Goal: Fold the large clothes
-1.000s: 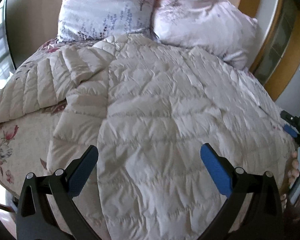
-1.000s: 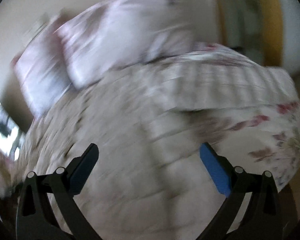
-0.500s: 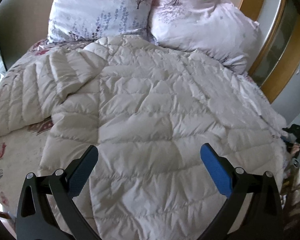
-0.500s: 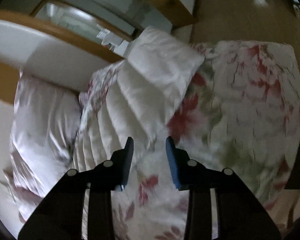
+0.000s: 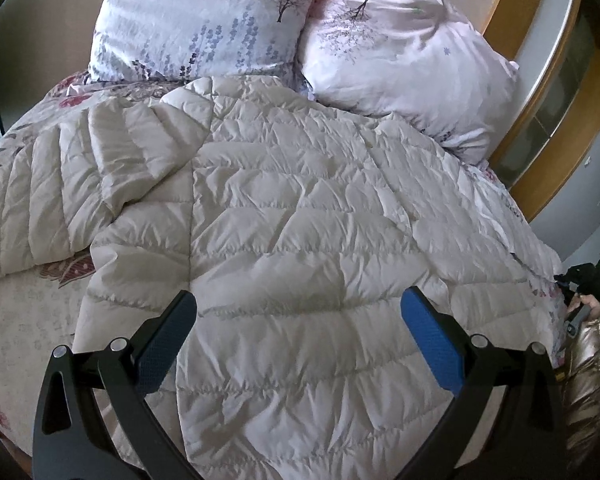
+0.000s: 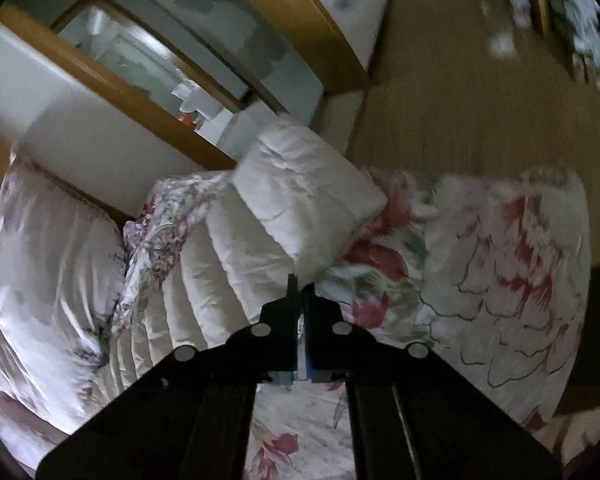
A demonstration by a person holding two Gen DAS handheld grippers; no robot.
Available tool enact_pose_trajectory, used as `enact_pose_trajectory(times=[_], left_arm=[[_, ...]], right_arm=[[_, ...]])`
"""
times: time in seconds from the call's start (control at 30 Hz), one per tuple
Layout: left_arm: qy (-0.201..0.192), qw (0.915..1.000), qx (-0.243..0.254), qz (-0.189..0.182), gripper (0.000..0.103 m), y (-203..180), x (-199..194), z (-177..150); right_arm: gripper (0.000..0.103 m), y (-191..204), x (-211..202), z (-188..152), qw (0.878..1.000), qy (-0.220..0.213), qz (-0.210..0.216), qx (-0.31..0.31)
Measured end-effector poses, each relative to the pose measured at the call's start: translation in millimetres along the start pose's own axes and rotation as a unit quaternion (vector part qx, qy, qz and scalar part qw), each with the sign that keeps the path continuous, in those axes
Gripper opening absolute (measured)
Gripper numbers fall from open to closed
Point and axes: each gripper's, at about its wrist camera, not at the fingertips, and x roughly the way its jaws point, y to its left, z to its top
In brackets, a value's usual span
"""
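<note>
Left wrist cam looks down the bed (image 5: pixel 16 312) toward the pillows (image 5: pixel 404 76); right wrist cam sits close at the bed's right edge, rolled sideways. Both catch the jacket (image 5: pixel 300 220).

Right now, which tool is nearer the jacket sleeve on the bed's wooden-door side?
Right. The right tool has just closed, tips at that sleeve's edge; pinched cloth unclear. The left tool hovers open over the jacket's body.

This is a bedroom in a home. A bed covered by a floral-printed sheet with red blossoms (image 6: pixel 500 264) carries two plump pillows in pale cases printed with lavender sprigs and small trees (image 5: pixel 204 20), propped against the wall. Beside it stand a wood-framed glass panel (image 6: pixel 148 60) and a tan wooden floor (image 6: pixel 460 100).
</note>
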Motion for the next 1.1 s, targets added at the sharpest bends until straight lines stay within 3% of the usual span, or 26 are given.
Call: enact_pose_trajectory(times=[0.17, 0.37, 0.57, 0.7, 0.83, 1.1], left_arm=[[-0.011, 0.9997, -0.012, 0.017, 0.102, 6, -1, 2], [-0.031, 0.999, -0.022, 0.024, 0.102, 10, -5, 3], [-0.04, 0.9984, -0.032, 0.022, 0.102, 16, -10, 3], [-0.05, 0.998, -0.039, 0.005, 0.102, 21, -15, 3], [-0.06, 0.9972, -0.044, -0.007, 0.102, 25, -19, 3], [-0.084, 0.9944, -0.06, 0.018, 0.102, 41, -28, 4]], right_arm=[[0.003, 45, -26, -11, 0.995, -0.047, 0.015, -0.084], [0.003, 121, -67, -49, 0.972, -0.067, 0.109, -0.196], [0.003, 201, -99, -129, 0.921, -0.025, 0.227, -0.314], [0.003, 229, -108, -173, 0.898, 0.013, 0.266, -0.35], [0.003, 248, -107, -215, 0.878, 0.05, 0.286, -0.381], [0.003, 289, -94, -315, 0.828, 0.138, 0.297, -0.456]])
